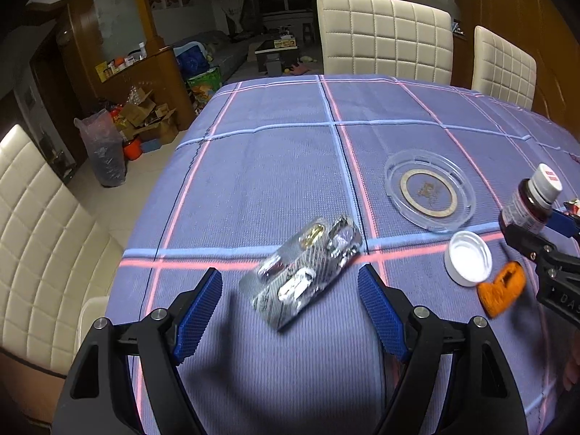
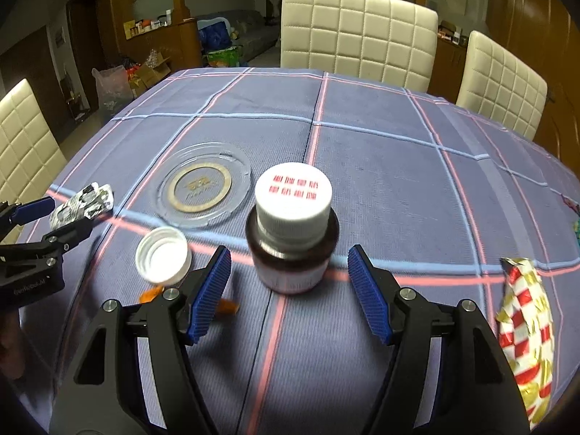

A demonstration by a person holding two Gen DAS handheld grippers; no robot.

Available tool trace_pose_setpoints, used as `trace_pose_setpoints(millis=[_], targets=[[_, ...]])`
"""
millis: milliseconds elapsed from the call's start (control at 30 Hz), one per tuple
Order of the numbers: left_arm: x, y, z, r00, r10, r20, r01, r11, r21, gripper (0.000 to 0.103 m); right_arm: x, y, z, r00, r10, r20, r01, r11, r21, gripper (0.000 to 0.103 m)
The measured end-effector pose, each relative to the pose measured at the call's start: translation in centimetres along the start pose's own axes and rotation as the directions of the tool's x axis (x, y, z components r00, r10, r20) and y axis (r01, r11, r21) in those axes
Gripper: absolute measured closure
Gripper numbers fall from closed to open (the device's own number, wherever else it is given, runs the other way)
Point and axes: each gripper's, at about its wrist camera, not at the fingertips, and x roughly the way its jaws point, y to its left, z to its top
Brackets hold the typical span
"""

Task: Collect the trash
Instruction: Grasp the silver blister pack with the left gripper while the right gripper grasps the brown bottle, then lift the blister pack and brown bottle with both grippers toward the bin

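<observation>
Left wrist: left claw [image 1: 290, 301] released, straddling foil blister pack [image 1: 302, 277] lying flat on surface [image 1: 253, 166]. Light, thin, crinkly; pinch across long edges.
Right wrist: right claw [image 2: 288, 291] released around brown bottle [image 2: 291, 233], upright w/ cap. Rigid, slick; grip body low.

Left gripper [image 1: 290, 291] jaws spread wide, right gripper [image 2: 289, 272] jaws spread wide at its 3 o'clock, both angled down toward 12 o'clock
</observation>
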Motion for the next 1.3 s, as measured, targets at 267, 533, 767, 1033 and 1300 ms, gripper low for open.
trace_pose_setpoints(millis=[267,533,767,1033,1300], targets=[[-0.2,-0.1,-0.3,0.999,-0.039,-0.012,0.039,0.999,0.002,0.073,0.0,0.5,-0.4,1.0,0.005,-0.02,-0.005,1.0,-0.018,0.057],[-3.0,0.1,-2.2,0.997,-0.073,0.016,0.073,0.997,-0.01,0.076,-2.3,1.7,-2.4,1.0,0.008,-0.01,-0.009,0.999,-0.039,0.057],[-6.2,1.2,-4.8,0.997,-0.073,0.037,0.074,0.997,-0.019,0.076,-5.7,3.5,-4.4,1.0,0.016,0.018,-0.015,0.998,-0.067,0.057],[-9.6,2.2,-8.2,0.998,-0.029,0.061,0.03,0.999,-0.026,0.075,-8.2,8.3,-6.9,0.997,0.075,0.017,-0.072,0.986,-0.153,0.057],[-12.7,4.7,-10.6,0.995,0.023,0.102,-0.018,0.999,-0.049,0.075,-10.0,13.0,-8.1,0.992,0.125,0.03,-0.116,0.967,-0.229,0.057]])
